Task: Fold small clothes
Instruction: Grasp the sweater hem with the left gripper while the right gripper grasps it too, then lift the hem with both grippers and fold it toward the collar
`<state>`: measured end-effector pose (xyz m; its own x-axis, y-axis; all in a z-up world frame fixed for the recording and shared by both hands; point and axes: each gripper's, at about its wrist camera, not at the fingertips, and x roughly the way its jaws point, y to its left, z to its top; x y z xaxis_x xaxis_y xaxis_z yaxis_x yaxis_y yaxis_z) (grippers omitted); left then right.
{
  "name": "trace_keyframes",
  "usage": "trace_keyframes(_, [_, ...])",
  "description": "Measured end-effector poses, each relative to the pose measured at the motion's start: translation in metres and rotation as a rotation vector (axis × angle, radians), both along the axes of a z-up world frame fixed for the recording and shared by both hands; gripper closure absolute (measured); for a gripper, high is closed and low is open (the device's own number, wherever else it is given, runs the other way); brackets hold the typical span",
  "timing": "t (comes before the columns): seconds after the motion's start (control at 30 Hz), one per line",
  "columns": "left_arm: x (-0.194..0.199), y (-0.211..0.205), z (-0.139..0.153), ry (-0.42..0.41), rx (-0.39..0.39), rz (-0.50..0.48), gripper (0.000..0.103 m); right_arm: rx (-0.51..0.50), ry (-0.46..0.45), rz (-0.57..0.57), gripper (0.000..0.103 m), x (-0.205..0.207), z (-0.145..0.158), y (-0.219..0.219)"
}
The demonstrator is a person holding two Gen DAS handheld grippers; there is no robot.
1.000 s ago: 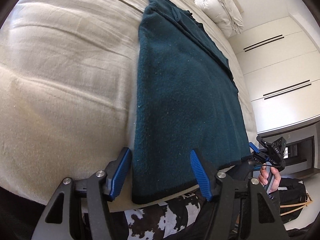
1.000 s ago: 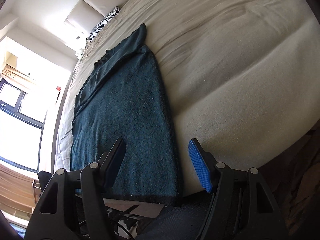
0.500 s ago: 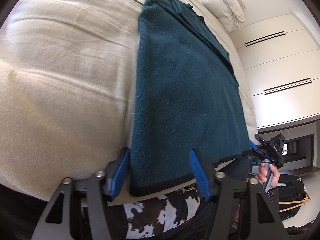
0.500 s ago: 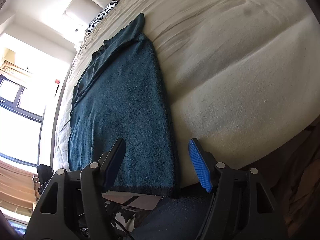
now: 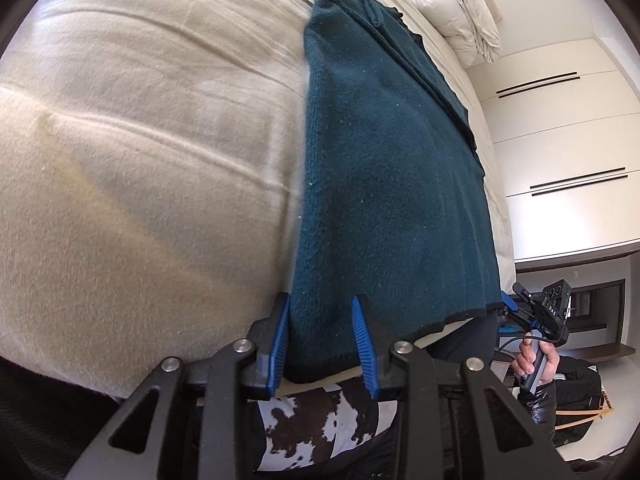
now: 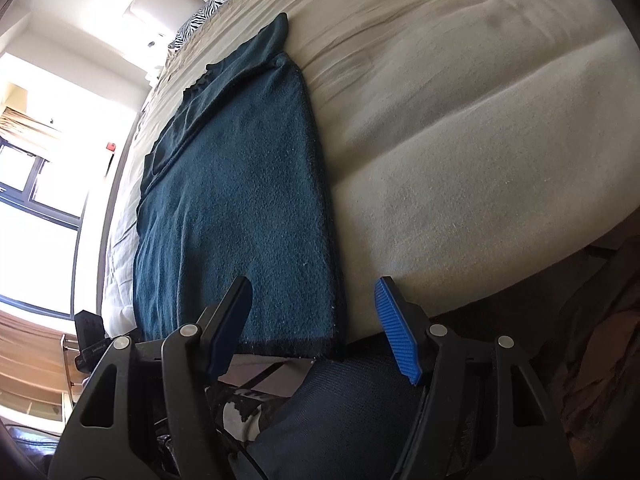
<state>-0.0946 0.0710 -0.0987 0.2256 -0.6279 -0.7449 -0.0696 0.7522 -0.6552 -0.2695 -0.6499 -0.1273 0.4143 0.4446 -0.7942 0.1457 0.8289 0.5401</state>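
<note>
Left wrist view: the left gripper sits at the near edge of the bed, with its blue pads on either side of the near left corner of the garment. The jaws have just been closing, and the corner and its dark hem lie between them; the left pad lies against the cloth edge, the right pad over the cloth surface, and a firm pinch cannot be confirmed. The garment is a dark teal knit, laid flat and lengthwise on the beige bedcover, running from the near edge toward the far end. A white duvet is bundled at the far end beside white cupboards. At the right of this view, a hand holds the right gripper at the garment's other near corner. Right wrist view: the right gripper has its jaws spread wide, with the near right corner of the garment between them; the left finger overlaps the cloth, while the right pad stands clear over the bedcover, apart from the cloth. A zebra-pattern pillow lies at the far end, and a window is at the left.
</note>
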Motion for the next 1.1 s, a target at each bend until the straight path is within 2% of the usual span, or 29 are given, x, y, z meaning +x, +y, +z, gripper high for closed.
trace_keyframes(0.17, [0.0,-0.006,0.002,0.0,0.022,-0.019,0.078,0.01,0.027,0.007,0.046,-0.004,-0.005,-0.002])
trace_keyframes(0.23, [0.0,-0.008,0.002,0.004,0.029,-0.024,0.087,0.011,0.036,0.021,0.047,-0.004,-0.006,0.0])
trace_keyframes(0.43, [-0.002,-0.007,-0.001,0.008,0.025,-0.031,0.093,0.017,0.062,0.046,0.056,-0.003,-0.012,0.007])
trace_keyframes(0.5, [-0.003,-0.006,-0.001,0.005,0.026,-0.03,0.094,0.015,0.069,0.055,0.07,-0.002,-0.014,0.01])
trace_keyframes(0.57, [-0.003,-0.005,-0.001,0.001,0.023,-0.026,0.095,0.006,0.077,0.071,0.075,-0.002,-0.016,0.015])
trace_keyframes(0.67, [-0.005,-0.003,0.001,-0.008,0.018,-0.022,0.096,-0.006,0.079,0.082,0.093,-0.003,-0.019,0.019])
trace_keyframes(0.9, [-0.008,0.01,0.01,-0.042,-0.045,0.007,0.096,0.02,0.013,0.055,0.096,-0.01,-0.006,0.016])
trace_keyframes(1.1, [-0.005,0.015,0.021,-0.084,-0.165,0.03,0.096,0.075,-0.065,0.043,0.096,-0.009,0.014,0.017])
